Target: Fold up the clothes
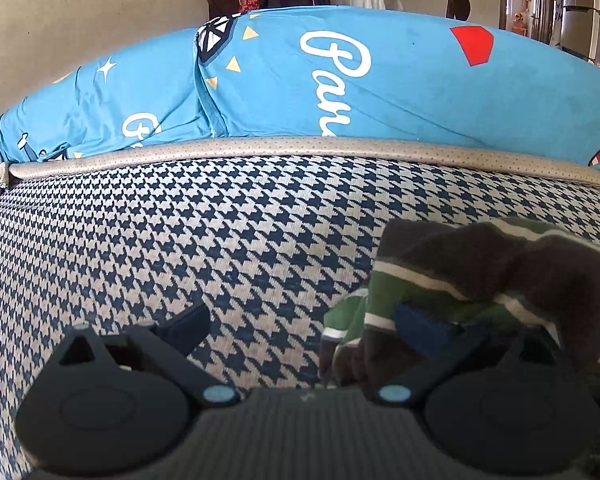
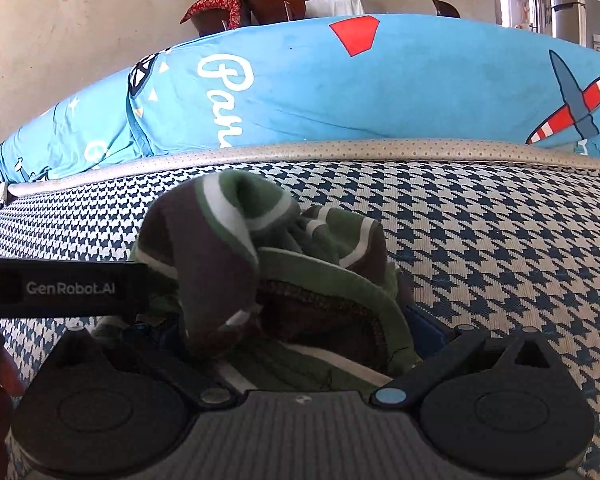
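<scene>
1. The left tongs (image 1: 300, 332) stand with their fingers wide apart; the right-hand finger is pushed into the edge of the striped jumper (image 1: 480, 280) at about four o'clock in the left view, while the other finger lies bare over the cushion.
2. The right tongs (image 2: 284, 336) are buried in the cloth, which spills between and over the fingers; I cannot tell whether they have closed on it.
3. The jumper lies crumpled in a heap on the checked cushion (image 2: 500, 240), not yet spread flat, so both tools likely come in low to catch an edge.
4. Behind, at twelve o'clock, a blue printed pillow (image 2: 340, 92) rests along the cushion's piped edge.
5. The left tool's black body (image 2: 60, 290) crosses at nine o'clock in the right view.
</scene>
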A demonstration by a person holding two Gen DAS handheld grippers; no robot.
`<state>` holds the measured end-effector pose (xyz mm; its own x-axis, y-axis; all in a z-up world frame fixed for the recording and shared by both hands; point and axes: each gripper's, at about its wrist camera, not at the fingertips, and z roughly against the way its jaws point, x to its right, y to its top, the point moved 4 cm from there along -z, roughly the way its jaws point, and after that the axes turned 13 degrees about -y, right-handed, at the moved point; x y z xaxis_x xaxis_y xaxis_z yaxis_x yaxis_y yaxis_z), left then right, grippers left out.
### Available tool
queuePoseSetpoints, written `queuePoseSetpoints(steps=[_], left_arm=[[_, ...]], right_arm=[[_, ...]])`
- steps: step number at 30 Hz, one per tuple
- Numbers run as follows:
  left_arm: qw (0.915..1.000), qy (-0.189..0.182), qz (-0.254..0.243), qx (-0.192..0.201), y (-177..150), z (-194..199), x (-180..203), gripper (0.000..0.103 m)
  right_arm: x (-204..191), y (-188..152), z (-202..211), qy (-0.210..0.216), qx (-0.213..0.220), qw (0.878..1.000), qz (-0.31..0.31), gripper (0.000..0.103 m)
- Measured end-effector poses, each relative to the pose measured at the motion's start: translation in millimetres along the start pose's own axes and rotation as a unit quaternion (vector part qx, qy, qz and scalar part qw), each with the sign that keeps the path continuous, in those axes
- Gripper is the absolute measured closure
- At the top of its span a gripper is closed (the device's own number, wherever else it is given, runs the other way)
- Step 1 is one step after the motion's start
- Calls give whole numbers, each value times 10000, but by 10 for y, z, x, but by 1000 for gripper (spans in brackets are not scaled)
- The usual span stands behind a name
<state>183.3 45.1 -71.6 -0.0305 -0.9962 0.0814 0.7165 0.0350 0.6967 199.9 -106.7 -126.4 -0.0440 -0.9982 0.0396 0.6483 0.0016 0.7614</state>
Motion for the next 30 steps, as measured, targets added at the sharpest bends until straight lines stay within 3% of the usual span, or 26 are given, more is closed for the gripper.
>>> queuePoseSetpoints(steps=[16,30], left_arm=[[9999,15,24,99,-14,365,6,0],[9999,-54,-24,86,-129,706,45,0]], right_arm=[[75,-1,401,-77,-482,9988,-32,0],[70,-13,713,99,-552,9984,-104,0]])
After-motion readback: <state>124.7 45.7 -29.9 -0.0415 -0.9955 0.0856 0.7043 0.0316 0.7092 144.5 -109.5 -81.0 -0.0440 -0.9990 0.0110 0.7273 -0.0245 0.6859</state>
